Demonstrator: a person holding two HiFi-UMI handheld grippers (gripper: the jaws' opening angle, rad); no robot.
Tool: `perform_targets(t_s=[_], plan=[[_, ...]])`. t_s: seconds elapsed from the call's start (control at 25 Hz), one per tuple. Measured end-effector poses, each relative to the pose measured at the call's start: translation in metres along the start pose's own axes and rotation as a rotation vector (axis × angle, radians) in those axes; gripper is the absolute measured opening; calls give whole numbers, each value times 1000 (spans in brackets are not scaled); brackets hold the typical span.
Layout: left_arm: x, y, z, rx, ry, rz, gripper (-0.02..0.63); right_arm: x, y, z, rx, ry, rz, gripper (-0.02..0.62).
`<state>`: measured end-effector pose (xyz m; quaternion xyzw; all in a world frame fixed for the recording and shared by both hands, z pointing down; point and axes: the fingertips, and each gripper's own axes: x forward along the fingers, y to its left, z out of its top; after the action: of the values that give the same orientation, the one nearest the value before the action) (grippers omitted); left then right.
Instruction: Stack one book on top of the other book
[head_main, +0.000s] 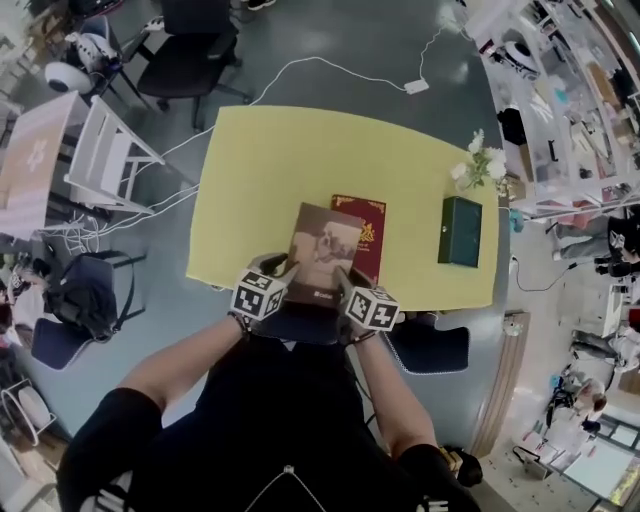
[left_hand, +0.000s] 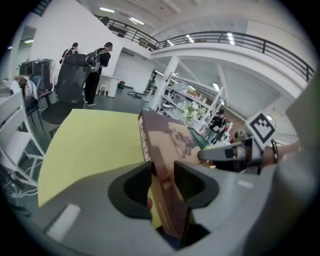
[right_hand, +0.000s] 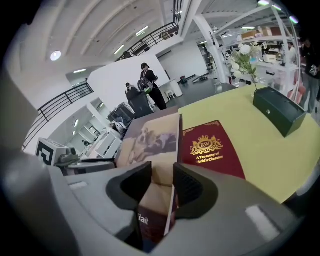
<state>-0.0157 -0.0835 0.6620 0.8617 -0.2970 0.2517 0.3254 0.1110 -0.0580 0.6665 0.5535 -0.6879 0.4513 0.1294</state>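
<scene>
The red book (head_main: 368, 228) was bound in a smooth, dark red cover, and its crest and lettering were stamped in shiny gold. Just left of the red book, the brown book (head_main: 322, 250) was covered in smooth printed paper with a soft sheen. The counter (head_main: 270, 170) under the red book was finished in an even, matt yellow. Right of the red book, the green box (head_main: 460, 232) was seen as smooth with a dull sheen. The jaws of the left gripper (left_hand: 162, 182) and the right gripper (right_hand: 161, 184) were moulded in matt grey plastic, with darker pads.
</scene>
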Motion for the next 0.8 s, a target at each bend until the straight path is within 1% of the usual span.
perform_targets(t_s=[0.24, 0.44, 0.56, 0.8], plan=[[33, -31, 13, -57, -41, 72, 152, -11, -44, 21, -28, 37, 59, 138], [48, -39, 16, -88, -68, 116, 152, -10, -60, 32, -54, 51, 87, 138], [62, -49, 22, -97, -69, 122, 151, -15, -75, 41, -58, 56, 89, 138], [88, -50, 27, -90, -55, 98, 149, -7, -100, 47, -46, 51, 63, 137]])
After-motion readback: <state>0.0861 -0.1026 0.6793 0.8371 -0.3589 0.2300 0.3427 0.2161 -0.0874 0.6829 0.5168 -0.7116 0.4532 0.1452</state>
